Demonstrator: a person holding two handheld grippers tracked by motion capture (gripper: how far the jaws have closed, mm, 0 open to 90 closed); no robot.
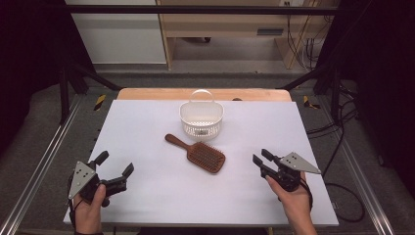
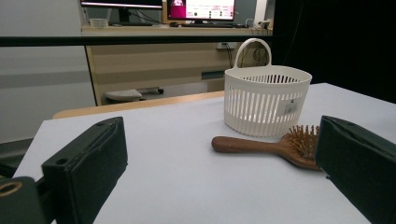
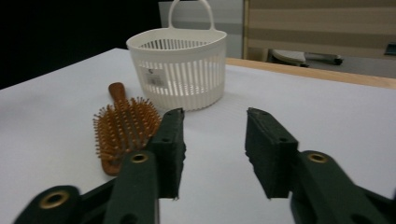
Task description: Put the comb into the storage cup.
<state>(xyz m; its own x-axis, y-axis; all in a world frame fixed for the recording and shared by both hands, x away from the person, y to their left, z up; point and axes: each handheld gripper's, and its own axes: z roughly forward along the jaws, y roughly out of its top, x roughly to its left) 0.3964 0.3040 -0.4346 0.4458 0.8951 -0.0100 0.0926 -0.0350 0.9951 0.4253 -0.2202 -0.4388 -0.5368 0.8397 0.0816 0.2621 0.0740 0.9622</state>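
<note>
No readable text anywhere; small white sticker (image 2: 290, 108) on the basket (image 2: 261, 88) wall, its print too small to make out; monitor (image 2: 201, 9) lettering too blurred.

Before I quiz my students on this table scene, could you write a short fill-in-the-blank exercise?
1. The wooden hairbrush lies with its bristles facing ____.
2. The white basket stands ____ the hairbrush, as seen from the person's side.
3. The left gripper and right gripper both have their jaws ____.

Missing words: up; behind; open
</note>
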